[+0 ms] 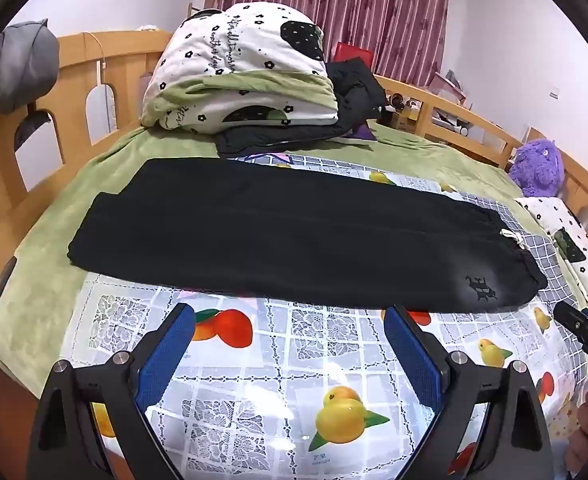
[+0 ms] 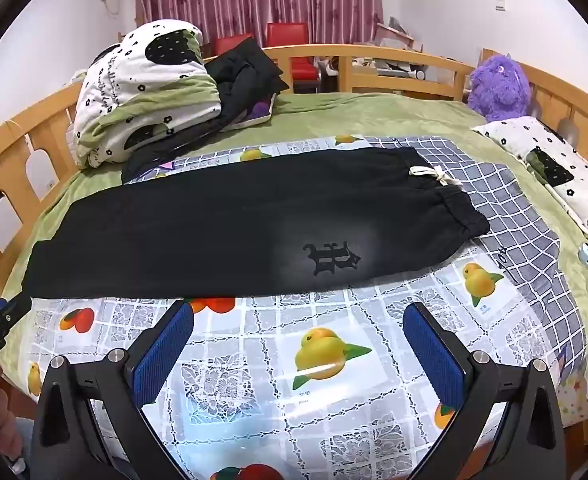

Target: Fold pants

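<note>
Pants (image 2: 234, 224) lengthwise left-right, waistband rightward.

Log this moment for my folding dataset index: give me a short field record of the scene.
setting: bed with green blanket, fruit-print cloth on top
pants: black pants laid flat across the cloth, legs together, not yet folded
waistband: on the right, white drawstring
left gripper: open, empty, short of the pants
right gripper: open, empty, short of the pants
nearby: folded quilt, purple plush toy

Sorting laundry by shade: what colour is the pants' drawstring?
The drawstring is off-white against the black pants; it shows best in the right wrist view.
</note>
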`<state>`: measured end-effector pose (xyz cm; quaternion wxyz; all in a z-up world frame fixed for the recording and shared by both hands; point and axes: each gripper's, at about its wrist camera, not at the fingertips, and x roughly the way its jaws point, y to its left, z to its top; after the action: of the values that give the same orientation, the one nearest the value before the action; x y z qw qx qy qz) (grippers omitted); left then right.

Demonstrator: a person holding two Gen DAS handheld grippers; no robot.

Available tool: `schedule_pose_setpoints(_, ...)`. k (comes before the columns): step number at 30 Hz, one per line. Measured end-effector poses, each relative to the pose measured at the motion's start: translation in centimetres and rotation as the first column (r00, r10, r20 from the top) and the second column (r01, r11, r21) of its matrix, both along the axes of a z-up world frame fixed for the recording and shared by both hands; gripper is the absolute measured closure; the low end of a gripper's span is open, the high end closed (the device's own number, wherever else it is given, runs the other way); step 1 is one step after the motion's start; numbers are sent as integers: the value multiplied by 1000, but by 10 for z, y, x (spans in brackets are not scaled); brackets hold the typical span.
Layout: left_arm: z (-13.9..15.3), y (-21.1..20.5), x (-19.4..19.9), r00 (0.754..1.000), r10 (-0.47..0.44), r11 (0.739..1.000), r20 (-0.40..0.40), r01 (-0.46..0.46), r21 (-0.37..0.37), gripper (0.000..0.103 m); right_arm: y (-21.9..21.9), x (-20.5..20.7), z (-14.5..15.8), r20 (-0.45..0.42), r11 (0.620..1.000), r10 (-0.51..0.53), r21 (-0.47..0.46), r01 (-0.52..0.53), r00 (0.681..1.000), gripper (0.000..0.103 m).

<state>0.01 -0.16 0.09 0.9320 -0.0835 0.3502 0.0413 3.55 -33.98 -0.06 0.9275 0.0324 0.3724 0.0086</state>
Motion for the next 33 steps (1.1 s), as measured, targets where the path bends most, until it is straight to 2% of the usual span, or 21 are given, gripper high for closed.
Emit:
schedule_pose_setpoints(2, 0, -3, -3, 1000, -9, 1000, 22, 8, 12, 8, -1, -1, 0, 7, 1000, 0, 3, 0, 1000, 0)
schedule_pose_setpoints(5, 1, -11, -2, 1000, -9, 999, 10, 8, 50, 8, -1, -2, 0, 2, 1000, 3, 3, -3, 1000, 0)
schedule_pose_setpoints(33, 2, -12, -5, 1000, -28, 998, 15, 27, 60, 7, 1, 3, -5, -30, 1000, 10, 20, -10, 1000, 0)
